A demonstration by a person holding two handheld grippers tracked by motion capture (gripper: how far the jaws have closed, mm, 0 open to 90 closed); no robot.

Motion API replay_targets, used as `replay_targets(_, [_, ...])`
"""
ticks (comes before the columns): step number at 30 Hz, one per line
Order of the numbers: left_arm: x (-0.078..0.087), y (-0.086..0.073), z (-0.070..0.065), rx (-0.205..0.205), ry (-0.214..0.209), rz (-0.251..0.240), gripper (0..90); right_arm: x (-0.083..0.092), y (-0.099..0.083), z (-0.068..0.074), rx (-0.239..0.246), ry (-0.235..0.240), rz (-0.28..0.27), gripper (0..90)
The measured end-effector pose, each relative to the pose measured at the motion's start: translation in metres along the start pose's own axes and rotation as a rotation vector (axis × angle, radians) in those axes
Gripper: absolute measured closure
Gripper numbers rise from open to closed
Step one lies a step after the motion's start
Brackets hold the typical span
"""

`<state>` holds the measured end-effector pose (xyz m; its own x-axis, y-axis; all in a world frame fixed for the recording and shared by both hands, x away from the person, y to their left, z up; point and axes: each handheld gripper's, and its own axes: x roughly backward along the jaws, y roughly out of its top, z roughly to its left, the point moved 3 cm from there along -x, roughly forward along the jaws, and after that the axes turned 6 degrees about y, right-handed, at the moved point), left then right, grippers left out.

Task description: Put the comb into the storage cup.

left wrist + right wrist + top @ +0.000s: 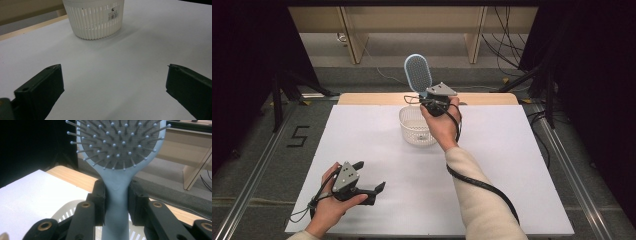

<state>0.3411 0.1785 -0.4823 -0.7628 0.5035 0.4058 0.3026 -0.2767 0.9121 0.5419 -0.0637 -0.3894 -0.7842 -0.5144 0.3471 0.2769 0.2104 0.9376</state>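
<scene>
High view: right gripper [432, 101] is up over the far side of the table [512, 165], at 12 o'clock from table centre, above the far rim of the white slotted basket [417, 127]. It is clamped on the handle of a light blue paddle hairbrush [418, 74]. Brush stands upright, head at 12 o'clock from the gripper, bristle face toward the camera.

Right gripper view: both black jaws press the brush handle from either side, just below where it widens into the head. Pads are in contact, no gap. Grey bristle pad with ball-tipped pins [117, 142] sits at 12 o'clock, handle runs down to 6. Basket rim shows behind the jaws at 6 to 7 o'clock, white tabletop at 8 to 9, bare wooden edge of the table beyond it.

Left gripper [368, 176] is low at 7 o'clock of the table, near the front edge, held in the person's left hand [332, 202], grey plate on top. Jaws are wide apart, nothing between them.

Left gripper view: the two jaws sit at 7 and 4 o'clock with bare white table between. Basket is at 12 o'clock, well apart from the jaws, barcode sticker [113, 15] on its wall.

Cable from the right gripper trails back along the cream sleeve [477, 200].
</scene>
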Motion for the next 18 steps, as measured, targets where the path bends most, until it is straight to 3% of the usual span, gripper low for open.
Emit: replay_targets(18, [-0.0002,0.0,-0.0003,0.0,0.001,0.0,0.7,-0.0036,-0.007,-0.001,0.001,0.012,0.013,70.6])
